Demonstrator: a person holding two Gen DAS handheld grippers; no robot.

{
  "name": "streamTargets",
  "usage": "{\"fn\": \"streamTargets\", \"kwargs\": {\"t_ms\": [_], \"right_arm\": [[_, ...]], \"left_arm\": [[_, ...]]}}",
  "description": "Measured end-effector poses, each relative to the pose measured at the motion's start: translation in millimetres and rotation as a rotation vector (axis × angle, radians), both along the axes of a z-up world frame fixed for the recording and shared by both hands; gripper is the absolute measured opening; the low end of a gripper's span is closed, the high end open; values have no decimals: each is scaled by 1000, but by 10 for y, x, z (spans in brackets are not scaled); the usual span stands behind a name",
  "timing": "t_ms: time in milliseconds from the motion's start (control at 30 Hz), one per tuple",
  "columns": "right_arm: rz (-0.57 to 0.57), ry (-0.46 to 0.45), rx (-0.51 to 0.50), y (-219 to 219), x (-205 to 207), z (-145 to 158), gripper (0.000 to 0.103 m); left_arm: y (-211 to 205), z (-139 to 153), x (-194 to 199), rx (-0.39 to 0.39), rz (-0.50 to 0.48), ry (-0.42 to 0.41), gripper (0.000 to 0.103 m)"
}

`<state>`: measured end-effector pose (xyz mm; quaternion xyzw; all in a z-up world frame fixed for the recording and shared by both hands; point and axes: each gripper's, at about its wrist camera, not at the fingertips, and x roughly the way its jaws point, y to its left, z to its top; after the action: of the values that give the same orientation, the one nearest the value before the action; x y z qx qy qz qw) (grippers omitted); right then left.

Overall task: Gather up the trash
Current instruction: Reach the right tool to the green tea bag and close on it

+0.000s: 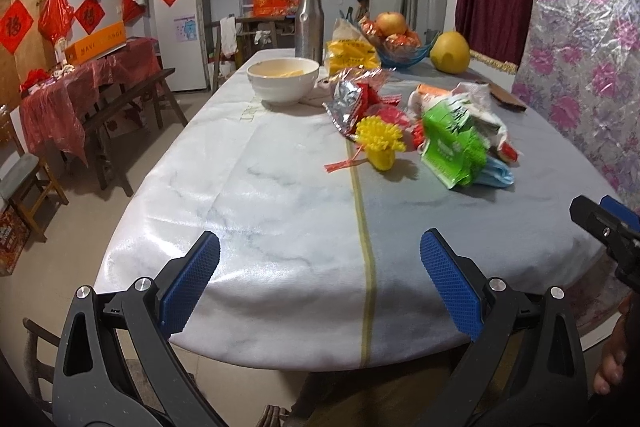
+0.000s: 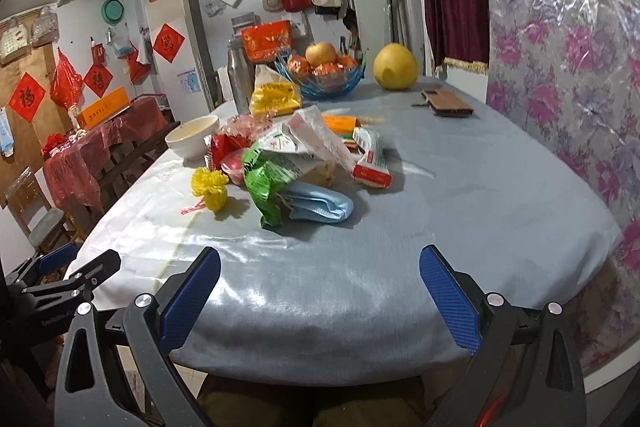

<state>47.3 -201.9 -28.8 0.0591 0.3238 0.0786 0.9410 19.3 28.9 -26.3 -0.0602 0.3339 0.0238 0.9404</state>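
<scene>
From the left wrist camera, the left tongs point(image 1: 320, 285) hung over the near edge of the worktop point(image 1: 280, 211), their blue pads wide apart with nothing between them. The trash lay in a heap past the middle of the worktop, well apart from the tongs: a yellow spiky plastic piece point(image 1: 380, 143) stood nearest, a green wrapper point(image 1: 452, 151) lay just to its right, and a blue face mask point(image 1: 498, 175) poked out from under the wrapper. A silver foil wrapper point(image 1: 348, 103) sat behind them. A white bowl point(image 1: 283, 80) stood farther back to the left, with a steel flask point(image 1: 309, 23) behind it. A blue fruit bowl point(image 1: 400, 53) and a pomelo point(image 1: 450, 51) sat at the far end. The right tongs point(image 1: 608, 231) showed at the right edge.

From the right wrist camera, the right tongs point(image 2: 320, 291) were likewise spread apart and empty above the near edge of the worktop point(image 2: 480, 211). The green wrapper point(image 2: 264, 183) and the blue face mask point(image 2: 320, 205) lay nearest, touching, with the yellow spiky plastic piece point(image 2: 210, 189) to their left. A red and white carton point(image 2: 372, 161) lay behind the mask. The left tongs point(image 2: 66, 275) appeared at the lower left.
</scene>
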Motion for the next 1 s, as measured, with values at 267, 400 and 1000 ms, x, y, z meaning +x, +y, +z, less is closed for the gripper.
{"fn": "streamTargets", "kwargs": {"t_ms": [267, 400, 1000], "right_arm": [[104, 48, -64, 325, 506, -243, 98], [148, 69, -49, 459, 767, -323, 97], [179, 96, -6, 612, 1446, -481, 97]], "left_arm": [[19, -220, 221, 29, 15, 26, 96], [75, -336, 343, 28, 28, 50, 96], [113, -397, 1053, 72, 26, 126, 96]]}}
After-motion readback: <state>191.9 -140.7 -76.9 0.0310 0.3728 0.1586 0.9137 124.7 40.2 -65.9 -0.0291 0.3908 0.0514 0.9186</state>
